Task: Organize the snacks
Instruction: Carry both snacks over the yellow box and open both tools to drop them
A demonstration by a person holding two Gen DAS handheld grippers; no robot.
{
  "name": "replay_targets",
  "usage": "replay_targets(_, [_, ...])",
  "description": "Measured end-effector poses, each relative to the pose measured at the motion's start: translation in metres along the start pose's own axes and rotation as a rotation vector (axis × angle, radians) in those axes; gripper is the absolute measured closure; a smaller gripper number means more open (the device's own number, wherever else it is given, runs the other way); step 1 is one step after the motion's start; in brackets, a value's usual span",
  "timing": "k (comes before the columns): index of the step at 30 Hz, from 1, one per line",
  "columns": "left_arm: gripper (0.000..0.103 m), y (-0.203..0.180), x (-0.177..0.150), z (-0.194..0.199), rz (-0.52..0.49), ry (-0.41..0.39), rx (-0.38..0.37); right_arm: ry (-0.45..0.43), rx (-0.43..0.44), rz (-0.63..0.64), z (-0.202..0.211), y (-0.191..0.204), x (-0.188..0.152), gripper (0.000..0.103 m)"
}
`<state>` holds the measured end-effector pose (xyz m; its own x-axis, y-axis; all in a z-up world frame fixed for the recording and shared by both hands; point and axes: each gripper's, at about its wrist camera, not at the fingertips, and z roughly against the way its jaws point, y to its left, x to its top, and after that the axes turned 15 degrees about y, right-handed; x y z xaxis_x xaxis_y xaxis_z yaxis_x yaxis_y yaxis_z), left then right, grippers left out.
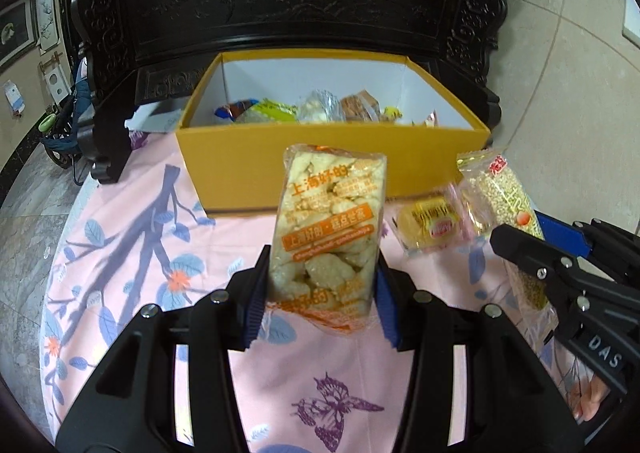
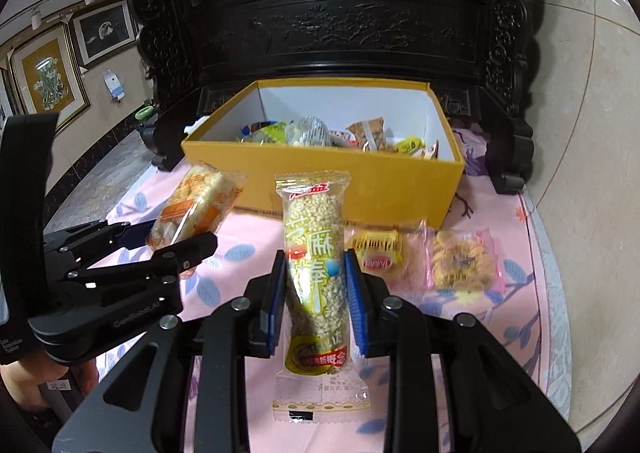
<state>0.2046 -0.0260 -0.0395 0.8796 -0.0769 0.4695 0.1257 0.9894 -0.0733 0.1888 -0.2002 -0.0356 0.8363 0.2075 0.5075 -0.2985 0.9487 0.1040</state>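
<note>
Right wrist: sesame bar upright in right tool.

Carved dark cabinet, framed pictures, pink floral tablecloth.

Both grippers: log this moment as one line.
left gripper: shut on rice cracker pack | right gripper: shut on sesame bar | box: open, snacks inside | cloth: two packets left
</note>
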Motion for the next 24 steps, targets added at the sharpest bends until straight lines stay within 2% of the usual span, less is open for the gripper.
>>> replay_targets(3, [0.056,0.004,0.024,0.004,-0.003,-0.015,0.010,0.003,0.015,-0.003,-0.002,-0.004,0.028,0.074])
replay_targets(9, [0.056,0.018,0.101,0.004,0.012,-0.049,0.043,0.017,0.035,-0.029,-0.015,-0.018,0.103,0.074])
replay_targets(13, [0.055,0.028,0.148,-0.008,0.034,-0.031,0.048,0.009,0.045,-0.052,-0.025,-0.025,0.152,0.074])
replay_targets(15, [0.049,0.034,0.171,-0.015,0.055,-0.026,0.085,0.011,0.030,-0.053,-0.032,-0.025,0.171,0.066])
replay_targets(17, [0.021,0.040,0.186,-0.017,0.079,-0.018,0.120,0.027,-0.001,-0.057,-0.041,-0.027,0.188,0.063])
replay_targets(19, [0.018,0.046,0.190,-0.010,0.099,-0.054,0.130,0.035,-0.018,-0.047,-0.044,-0.031,0.196,0.063])
replay_targets(22, [0.015,0.053,0.180,0.004,0.112,-0.105,0.085,0.033,-0.020,-0.052,-0.040,-0.041,0.194,0.063])
replay_targets(24, [0.015,0.052,0.170,0.008,0.101,-0.106,0.051,0.035,-0.017,-0.056,-0.036,-0.049,0.188,0.063])
